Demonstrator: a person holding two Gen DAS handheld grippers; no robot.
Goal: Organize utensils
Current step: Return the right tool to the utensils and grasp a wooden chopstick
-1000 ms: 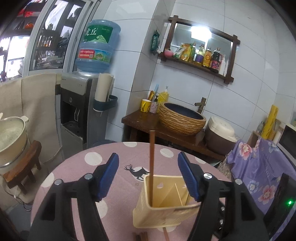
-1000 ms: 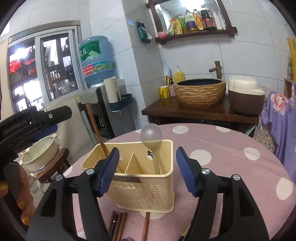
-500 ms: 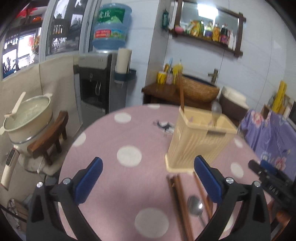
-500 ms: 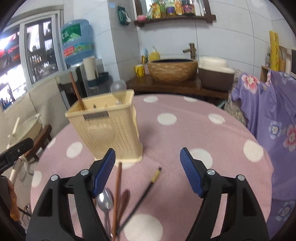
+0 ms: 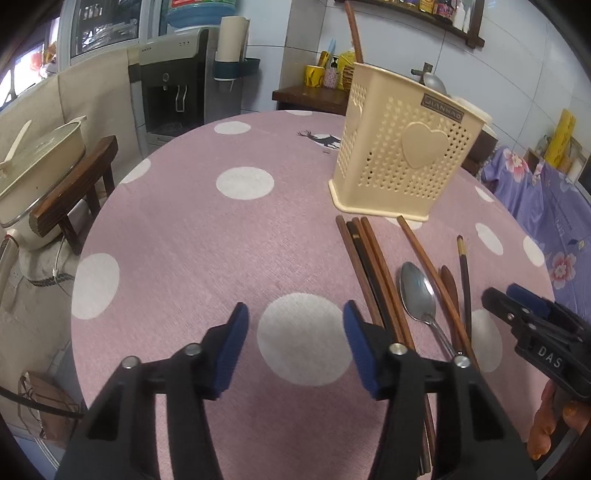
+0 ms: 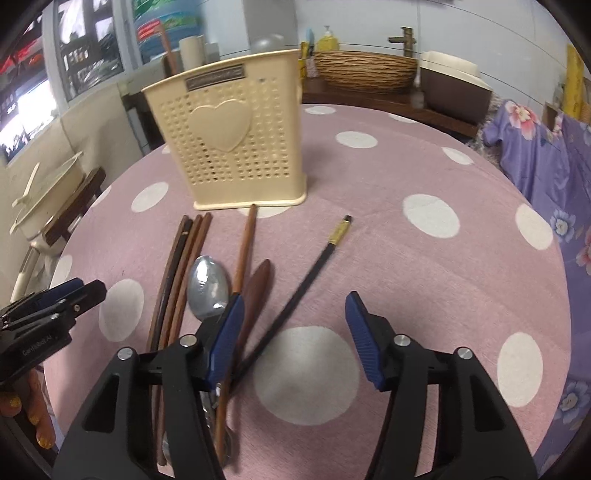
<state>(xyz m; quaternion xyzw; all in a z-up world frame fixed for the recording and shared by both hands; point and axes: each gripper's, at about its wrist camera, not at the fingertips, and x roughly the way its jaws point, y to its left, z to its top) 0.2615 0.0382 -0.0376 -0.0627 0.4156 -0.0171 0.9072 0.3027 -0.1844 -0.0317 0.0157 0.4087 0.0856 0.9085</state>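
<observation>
A cream perforated utensil holder stands on the pink dotted table, with a brown chopstick and a metal spoon upright in it. In front of it lie several brown chopsticks, a metal spoon, a wooden spoon and a black chopstick. My left gripper hovers over a white dot left of the chopsticks, jaws closing, nothing between them. My right gripper hangs above the black chopstick's near end, jaws closing, pads not touching it.
The table is round, with its edge close on the left. A wooden stool with a cream pot stands beside it. A water dispenser and a side counter with a woven basin stand behind. Purple floral cloth is at the right.
Both grippers have dropped from the holder's rim height to just above the loose utensils in front of it and tilted downward. Both pairs of jaws are narrower than half a second ago.
</observation>
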